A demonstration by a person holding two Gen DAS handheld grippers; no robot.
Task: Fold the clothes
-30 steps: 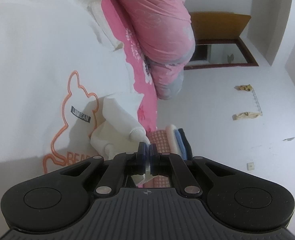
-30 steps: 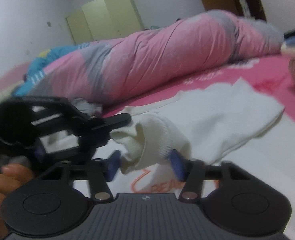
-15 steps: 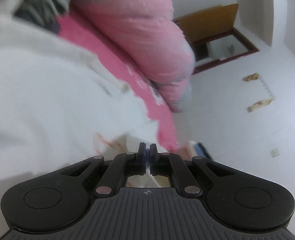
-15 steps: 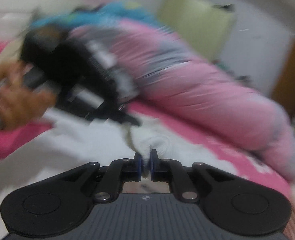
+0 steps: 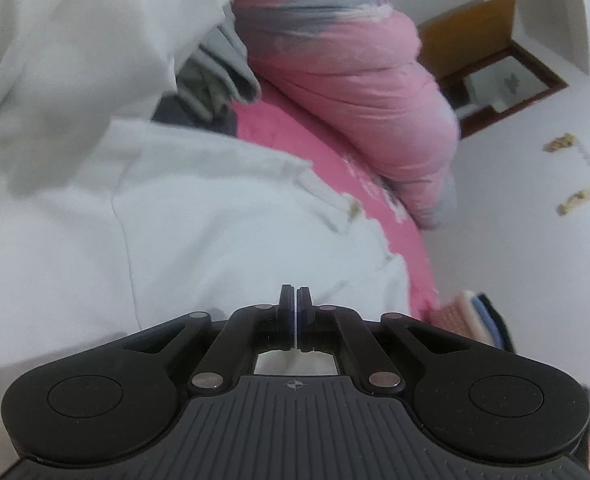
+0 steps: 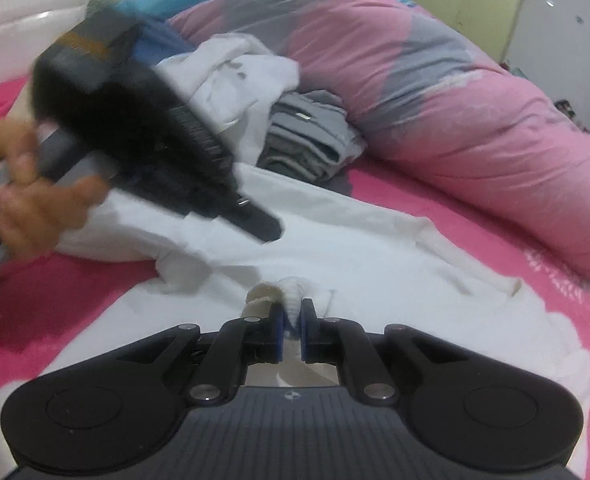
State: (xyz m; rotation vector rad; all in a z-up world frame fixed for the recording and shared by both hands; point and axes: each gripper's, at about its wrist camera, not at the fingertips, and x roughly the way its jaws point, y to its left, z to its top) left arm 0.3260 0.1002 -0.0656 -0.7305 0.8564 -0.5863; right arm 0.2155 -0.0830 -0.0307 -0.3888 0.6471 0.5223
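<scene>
A white sweatshirt (image 6: 335, 248) lies spread on the pink bed sheet (image 6: 55, 292), its plain side up. My right gripper (image 6: 291, 316) is low over it and shut on a bunched white ribbed cuff (image 6: 295, 292). A hand (image 6: 27, 208) holds my left gripper (image 6: 269, 232) just above the shirt, to the left and further back. In the left wrist view the left gripper (image 5: 296, 300) has its pads pressed together with a thin sliver of white cloth between them, over the sweatshirt (image 5: 195, 232).
A rolled pink and grey duvet (image 6: 455, 128) runs along the far side of the bed. Folded grey clothes (image 6: 315, 140) and a crumpled white garment (image 6: 235, 68) lie beside it. A small stack of folded clothes (image 5: 479, 312) sits at the bed's edge. Beyond is a white wall (image 5: 515, 220).
My right gripper went from open to shut on the cuff. Both grippers swept across the shirt with the sleeve. The orange print no longer shows.
</scene>
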